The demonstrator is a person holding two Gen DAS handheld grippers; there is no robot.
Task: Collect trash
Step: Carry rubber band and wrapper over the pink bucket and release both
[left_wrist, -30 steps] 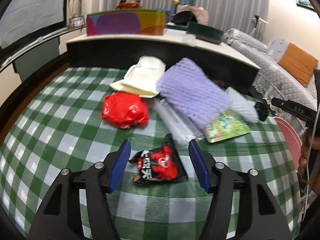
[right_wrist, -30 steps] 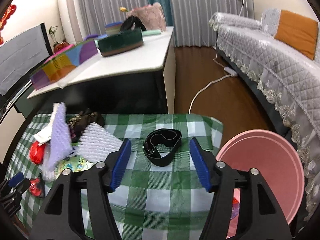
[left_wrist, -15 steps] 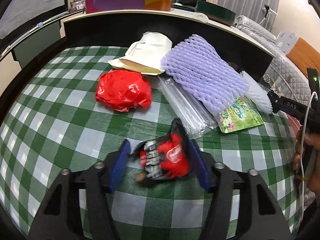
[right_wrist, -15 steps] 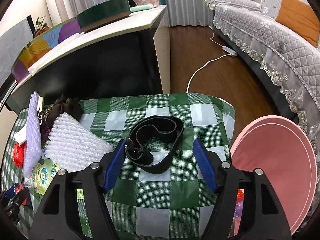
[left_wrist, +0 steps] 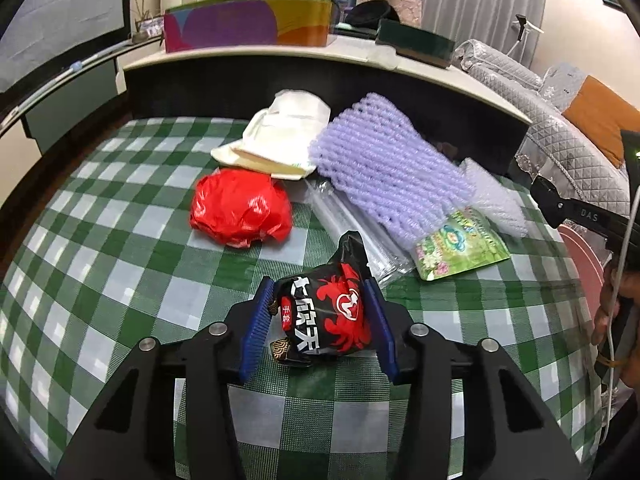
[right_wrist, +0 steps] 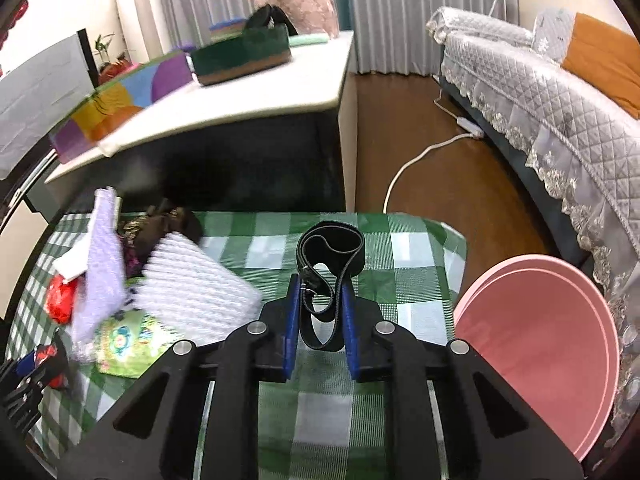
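Right of the table [right_wrist: 416, 240], below its edge, a pink bin [right_wrist: 540, 344] is seen, nearest the right claw [right_wrist: 320, 322], so the coming carry runs rightward. That claw's jaws have just been closing and are clamped on a black strap [right_wrist: 332, 248], whose long axis runs straight away from the claw. Left of the bin, well apart, the left claw [left_wrist: 318, 320] has been closing on a black-and-red wrapper [left_wrist: 324, 312], pads touching its sides. Only the right view shows the bin whole; the left view shows the red bag [left_wrist: 242, 214] and purple foam [left_wrist: 384, 172] clearly.
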